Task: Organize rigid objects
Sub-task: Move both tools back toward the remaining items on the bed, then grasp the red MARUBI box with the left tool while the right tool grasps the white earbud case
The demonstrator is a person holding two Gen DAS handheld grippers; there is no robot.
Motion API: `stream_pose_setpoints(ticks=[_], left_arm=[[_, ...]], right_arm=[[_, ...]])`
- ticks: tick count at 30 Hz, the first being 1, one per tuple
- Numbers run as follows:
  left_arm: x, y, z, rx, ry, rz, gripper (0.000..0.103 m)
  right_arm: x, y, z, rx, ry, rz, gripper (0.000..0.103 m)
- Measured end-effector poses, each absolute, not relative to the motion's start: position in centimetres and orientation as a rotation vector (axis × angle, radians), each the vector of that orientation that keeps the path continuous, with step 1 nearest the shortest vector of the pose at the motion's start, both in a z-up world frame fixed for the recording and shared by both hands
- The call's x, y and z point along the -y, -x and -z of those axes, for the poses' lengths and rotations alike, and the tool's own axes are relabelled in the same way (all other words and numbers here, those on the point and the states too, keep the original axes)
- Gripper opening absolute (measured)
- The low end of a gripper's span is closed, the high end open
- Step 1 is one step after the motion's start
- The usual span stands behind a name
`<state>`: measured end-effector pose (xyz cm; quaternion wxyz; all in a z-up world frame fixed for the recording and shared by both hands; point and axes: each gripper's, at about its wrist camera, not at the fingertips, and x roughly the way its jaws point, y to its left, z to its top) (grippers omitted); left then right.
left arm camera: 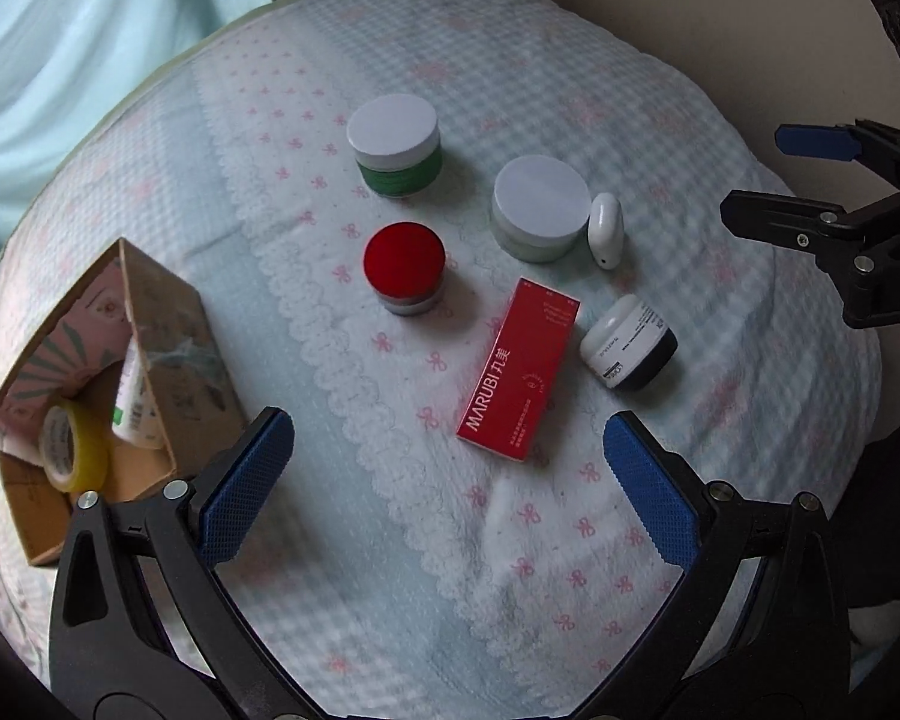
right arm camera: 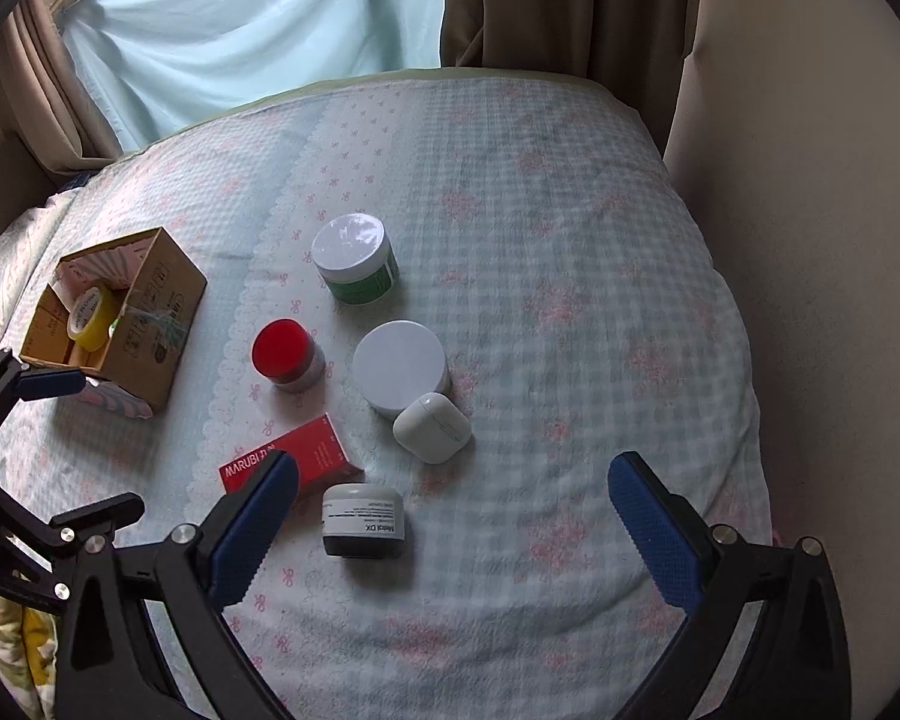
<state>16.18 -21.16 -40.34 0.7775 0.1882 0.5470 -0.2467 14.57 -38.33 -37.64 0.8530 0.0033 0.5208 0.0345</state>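
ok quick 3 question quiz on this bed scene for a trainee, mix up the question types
1. True or false: the yellow tape roll lies inside the cardboard box.
2. Multiple choice: which item touches or nearly touches the white earbud case? A) the red-lidded jar B) the pale jar with the white lid C) the red MARUBI box
3. Short answer: how do the left gripper and right gripper stand, and what do they hold?

Key
1. True.
2. B.
3. Both are open and hold nothing; they hover above the bedspread.
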Motion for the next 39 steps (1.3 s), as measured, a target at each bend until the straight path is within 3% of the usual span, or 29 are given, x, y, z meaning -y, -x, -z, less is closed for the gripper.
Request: stream_pose_setpoints(ticks=[13,19,21,23,25,26,39], left_arm=[[25.2,-18.2,49.8,-1.221,-0.509,0.673,0.088],[26.6,-18.6,50.6,-1.193,-0.556,0.722,0.086],[27.1,-18.8,51.0,-1.203,-0.565,0.739,0.071],[27.8,-19.1,51.6,-1.232,-0.566,0.765,0.053],[28.2,-19.1,51.7,-1.236,-0.563,0.792,0.043],[28.5,-19.0,51.7,-1.229,-0.568,0.800,0.039],[26.3,-20.0,50.9,-1.251,-0.454,0.797,0.039]], right_arm=[[37.2,-19.1,46.8,-1.158,0.103,-0.171,0.099],[37.2,-20.3,48.8,-1.192,0.161,-0.244,0.075],[37.0,-20.5,49.2,-1.185,0.189,-0.256,0.070],[36.8,-20.7,49.5,-1.186,0.185,-0.291,0.056],[36.5,-20.7,49.3,-1.173,0.200,-0.287,0.045],[36.3,-20.7,49.2,-1.168,0.215,-0.282,0.045],[36.2,-20.8,48.7,-1.176,0.159,-0.254,0.045]])
